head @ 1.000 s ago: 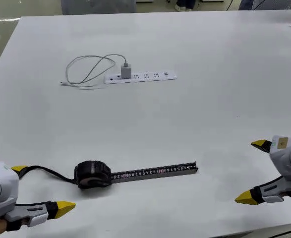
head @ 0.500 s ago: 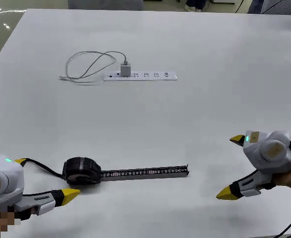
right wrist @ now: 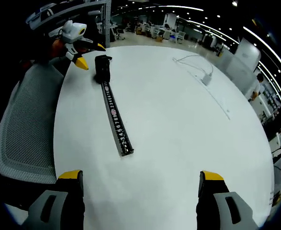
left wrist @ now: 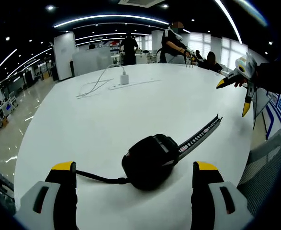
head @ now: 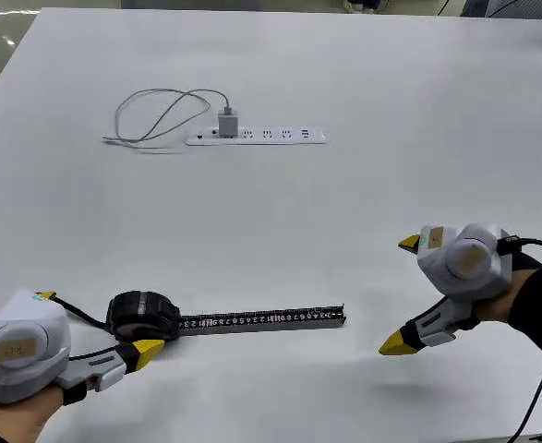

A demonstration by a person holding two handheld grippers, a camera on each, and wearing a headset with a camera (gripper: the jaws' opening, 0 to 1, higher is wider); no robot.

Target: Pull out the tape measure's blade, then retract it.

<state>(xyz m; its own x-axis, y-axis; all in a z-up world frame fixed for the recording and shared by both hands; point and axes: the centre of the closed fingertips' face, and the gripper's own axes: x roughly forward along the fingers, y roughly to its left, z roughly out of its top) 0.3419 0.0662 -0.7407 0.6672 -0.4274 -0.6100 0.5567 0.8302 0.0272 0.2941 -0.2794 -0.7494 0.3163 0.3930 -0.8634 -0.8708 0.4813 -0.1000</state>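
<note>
1. The left hand-held gripper (head: 95, 323) sits nearest, jaws wide apart. The tape measure's case (head: 143, 317) lies just ahead between them, ungripped, so the gripper is probably there to steady it.
2. The blade (head: 261, 319) lies flat on the surface (head: 344, 185), drawn out rightward from the case, its hook end free.
3. The right hand-held gripper (head: 402, 293) hovers near that hook end, jaws apart and empty, likely lined up to take the tip.
4. Far back, a power strip (head: 257, 136) and its cable (head: 155, 115) lie well apart from the work.
</note>
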